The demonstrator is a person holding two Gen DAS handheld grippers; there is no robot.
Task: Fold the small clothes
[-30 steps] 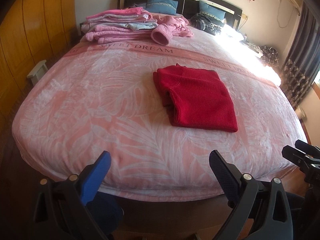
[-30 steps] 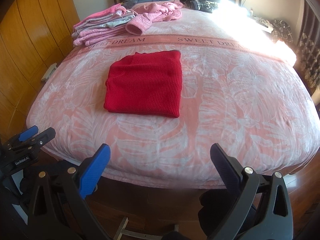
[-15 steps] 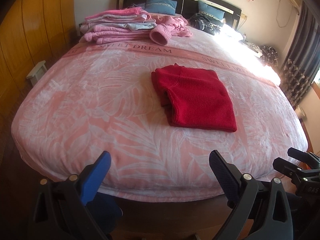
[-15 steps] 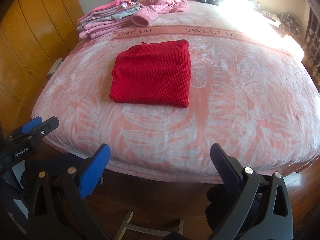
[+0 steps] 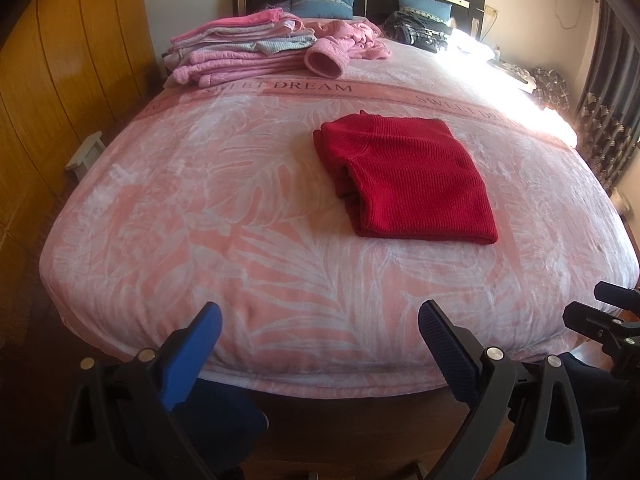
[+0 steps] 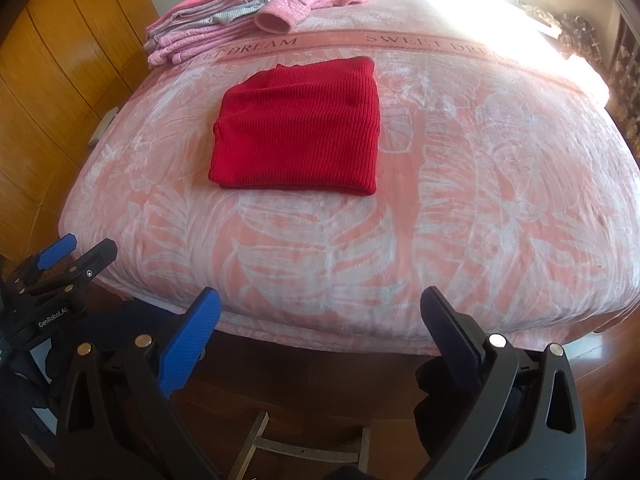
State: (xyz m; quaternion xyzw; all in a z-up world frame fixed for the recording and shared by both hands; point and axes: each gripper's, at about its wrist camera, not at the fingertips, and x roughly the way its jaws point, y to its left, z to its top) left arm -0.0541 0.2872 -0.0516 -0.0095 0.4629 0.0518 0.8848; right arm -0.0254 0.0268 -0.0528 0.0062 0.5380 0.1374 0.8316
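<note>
The red ribbed knit sweater (image 6: 298, 128) lies folded square mid-bed on the pink leaf-print blanket (image 6: 460, 184). The left gripper (image 5: 320, 344) and the right gripper (image 6: 320, 324) hover off the foot edge, jaws spread, empty. Best lift it flat from both sides toward the pink folded stack (image 5: 236, 52).

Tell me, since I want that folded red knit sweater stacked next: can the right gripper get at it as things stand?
Probably yes: the right gripper is open and empty at the bed's foot, with only bare pink leaf-patterned blanket before the folded red knit sweater.
</note>
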